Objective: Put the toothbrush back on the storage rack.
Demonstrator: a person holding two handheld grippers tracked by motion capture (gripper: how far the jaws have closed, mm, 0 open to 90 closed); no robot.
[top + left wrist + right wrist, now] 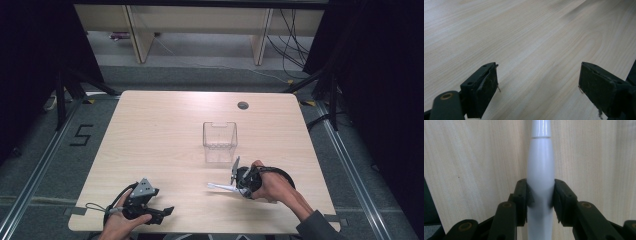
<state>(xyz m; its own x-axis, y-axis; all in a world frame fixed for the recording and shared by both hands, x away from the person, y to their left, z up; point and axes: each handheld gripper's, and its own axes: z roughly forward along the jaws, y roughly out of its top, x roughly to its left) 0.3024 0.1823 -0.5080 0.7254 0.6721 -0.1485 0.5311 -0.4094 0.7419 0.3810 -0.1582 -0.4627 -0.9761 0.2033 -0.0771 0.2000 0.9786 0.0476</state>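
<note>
Right tongs (540, 195) clamp a white pen (540, 170); left tongs (539, 85) gape; clear box (219, 141) looks empty.

The setting is a recording bay in a laboratory or test room. A pale wood-grain surface (165, 135) with a round cable port (243, 105) stands on grey carpet, well beyond the right hand-held gripper (235, 187). Black curtains (30, 65) enclose both sides of the bay. Metal floor rails (35, 175) run along the carpet outboard of the left hand-held gripper (160, 212), beside a black floor marking shaped like a "5" (81, 135). Stand legs (65, 90), loose cables (290, 45) and plain wooden furniture frames (140, 35) occupy the far end.
</note>
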